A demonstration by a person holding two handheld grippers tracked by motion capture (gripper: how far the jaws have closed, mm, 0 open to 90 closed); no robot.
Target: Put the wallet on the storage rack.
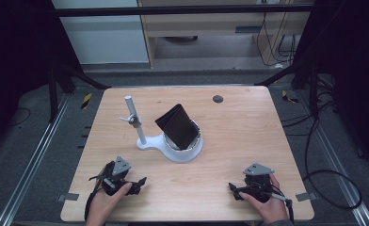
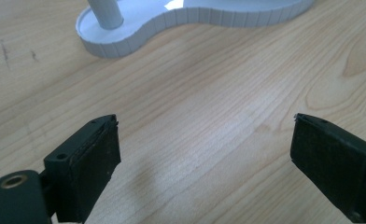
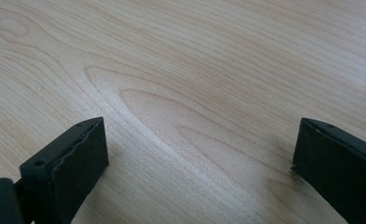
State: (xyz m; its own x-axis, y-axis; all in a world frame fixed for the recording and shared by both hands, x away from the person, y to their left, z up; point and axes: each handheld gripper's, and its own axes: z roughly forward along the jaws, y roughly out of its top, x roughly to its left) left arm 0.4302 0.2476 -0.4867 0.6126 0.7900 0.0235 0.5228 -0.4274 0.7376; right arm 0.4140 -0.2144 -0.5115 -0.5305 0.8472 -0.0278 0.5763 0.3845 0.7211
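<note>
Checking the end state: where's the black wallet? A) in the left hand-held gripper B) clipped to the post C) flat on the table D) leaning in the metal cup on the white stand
D: the black wallet stands tilted in the metal cup on the white stand.

Black claws [image 1: 138,182] with grey three-cornered plates, seemingly black trailing cables.

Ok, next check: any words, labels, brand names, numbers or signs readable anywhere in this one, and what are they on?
None can be read.
Black folded item standing in the cup of the white stand: plain, no print visible.
Stand's base and post: no marking.
Wooden table: only grain and a dark round spot, no text.
Left claw and right claw: no legible label.
Yellow-black striped tape on the floor: a hazard pattern, no words.
</note>
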